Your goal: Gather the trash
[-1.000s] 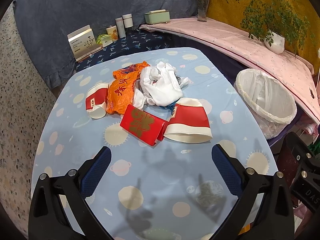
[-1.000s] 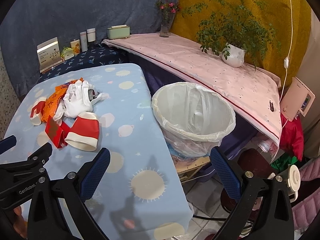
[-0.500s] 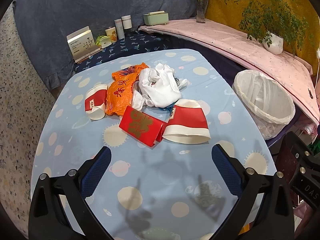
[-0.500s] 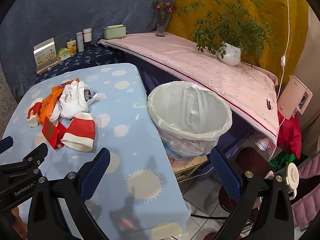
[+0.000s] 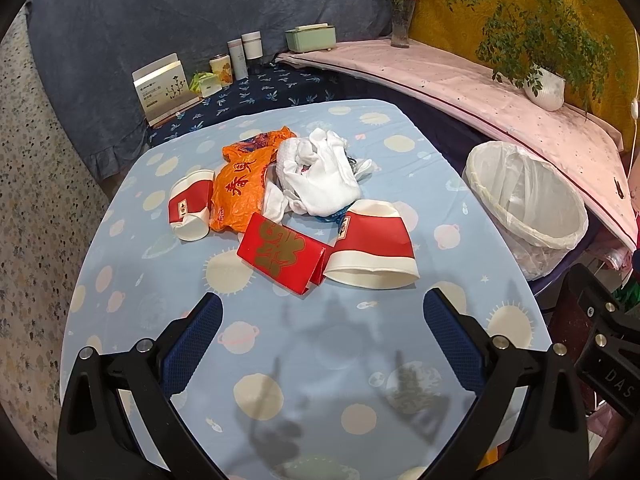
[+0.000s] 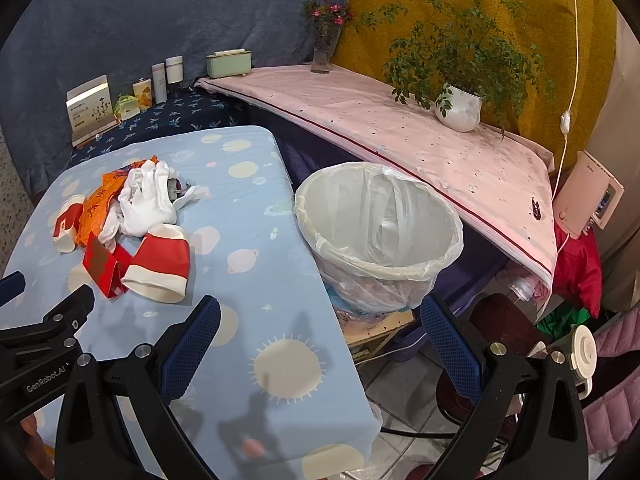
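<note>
— So, what are your grippers doing?
— I'm holding my left gripper (image 5: 322, 320) and right gripper (image 6: 320, 322) spread apart, empty. Trash pile (image 5: 304, 200) is lying on the tabletop (image 5: 320, 360), left of the bin (image 6: 380, 232).

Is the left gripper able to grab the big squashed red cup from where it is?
Probably yes. The left gripper is open and points at the red cup, which lies on its side just ahead; only bare tablecloth lies between. The red envelope touches the cup's side.
</note>
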A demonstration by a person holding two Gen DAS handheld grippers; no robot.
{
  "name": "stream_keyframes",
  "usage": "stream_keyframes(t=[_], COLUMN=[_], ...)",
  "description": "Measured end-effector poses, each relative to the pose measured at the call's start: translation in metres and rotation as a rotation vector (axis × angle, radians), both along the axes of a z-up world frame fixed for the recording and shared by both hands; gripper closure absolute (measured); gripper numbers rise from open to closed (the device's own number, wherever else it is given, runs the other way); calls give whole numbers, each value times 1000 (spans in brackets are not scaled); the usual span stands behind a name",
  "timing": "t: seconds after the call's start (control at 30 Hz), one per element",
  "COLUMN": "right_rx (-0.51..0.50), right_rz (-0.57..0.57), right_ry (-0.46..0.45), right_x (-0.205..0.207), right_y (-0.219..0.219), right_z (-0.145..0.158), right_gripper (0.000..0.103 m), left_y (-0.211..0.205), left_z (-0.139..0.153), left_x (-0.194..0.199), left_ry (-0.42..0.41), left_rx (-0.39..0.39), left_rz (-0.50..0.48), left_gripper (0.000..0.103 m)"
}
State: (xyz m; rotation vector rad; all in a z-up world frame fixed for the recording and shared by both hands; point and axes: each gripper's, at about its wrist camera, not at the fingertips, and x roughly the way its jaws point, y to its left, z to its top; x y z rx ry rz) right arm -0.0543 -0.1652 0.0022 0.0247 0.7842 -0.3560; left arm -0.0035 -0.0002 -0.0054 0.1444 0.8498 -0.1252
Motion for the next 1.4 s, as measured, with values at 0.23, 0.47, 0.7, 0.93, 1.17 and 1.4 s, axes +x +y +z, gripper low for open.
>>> stream_keyframes(t=[0.23, 0.47, 0.7, 0.93, 1.17, 1.4], right_rx=[-11, -19, -22, -30, -26, -10], right_rz=[-14, -20, -16, -1, 26, 71], right_ry=[-10, -19, -29, -10, 3, 19], right_x=[-2, 0, 0, 7, 19, 35], right_y=[-1, 1, 3, 9, 20, 35], right_z=[2, 4, 5, 0, -8, -27], right_gripper=[7, 7, 7, 7, 7, 7], left_y=[2, 4, 6, 14, 25, 41], left_z=[2, 4, 5, 3, -1, -12], left_x=[0, 2, 4, 11, 23, 37], left_ry=[-8, -36, -51, -42, -27, 2], left_rx=[-13, -24, -30, -47, -62, -80], left_rz=[-8, -7, -11, 1, 21, 29], left_gripper=[7, 7, 7, 7, 7, 7])
